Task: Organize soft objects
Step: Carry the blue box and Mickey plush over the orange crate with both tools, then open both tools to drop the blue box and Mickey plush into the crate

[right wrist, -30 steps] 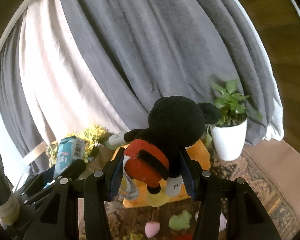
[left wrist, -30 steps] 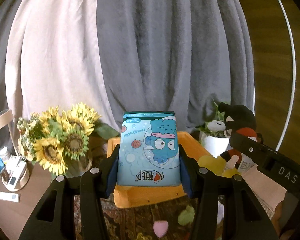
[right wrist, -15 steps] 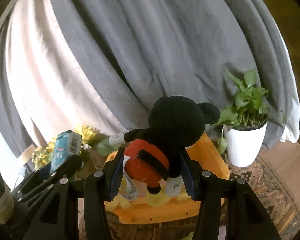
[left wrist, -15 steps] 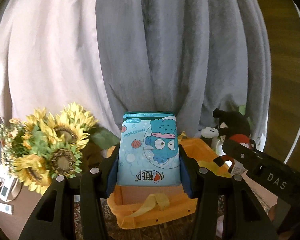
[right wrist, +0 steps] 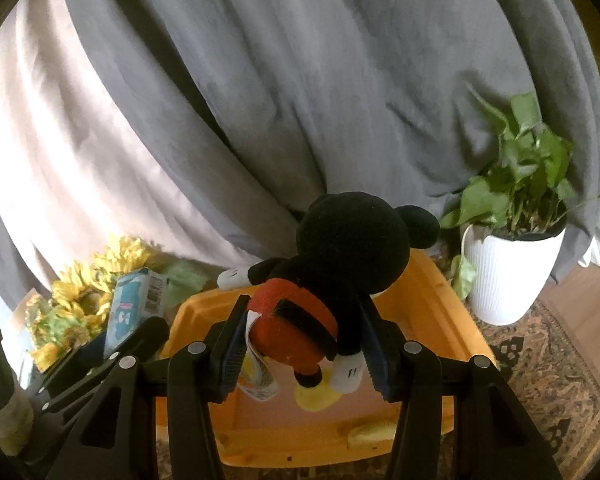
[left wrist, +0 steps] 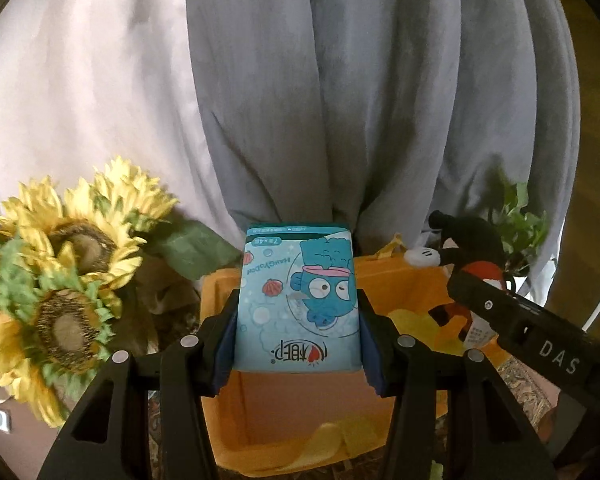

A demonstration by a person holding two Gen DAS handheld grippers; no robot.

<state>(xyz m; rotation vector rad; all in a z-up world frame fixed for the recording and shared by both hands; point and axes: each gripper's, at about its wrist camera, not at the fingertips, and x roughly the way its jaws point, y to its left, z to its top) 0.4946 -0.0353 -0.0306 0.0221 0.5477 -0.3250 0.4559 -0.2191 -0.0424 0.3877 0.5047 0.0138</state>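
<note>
Now left tongs (left wrist: pixel 298 346) pinch tissue pack (left wrist: pixel 296 300), right tongs (right wrist: pixel 304 354) clamp mouse plush (right wrist: pixel 324 280).

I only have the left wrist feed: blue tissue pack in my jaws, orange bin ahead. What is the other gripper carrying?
Observer: The right gripper is clamped on a black and red plush mouse, gripped at its red shorts, head pointing away from the camera.
Operator: Is it over the bin too?
Observer: Yes, the right wrist view shows the plush above the open orange bin, with yellow fabric lying on the bin floor below it.
Operator: Anything close to the bin on that side?
Observer: A white ribbed pot with a green plant stands beside the bin's far right corner, on the patterned rug.
Operator: And my pack?
Observer: From the right, the tissue pack shows a barcode on its side.
</note>
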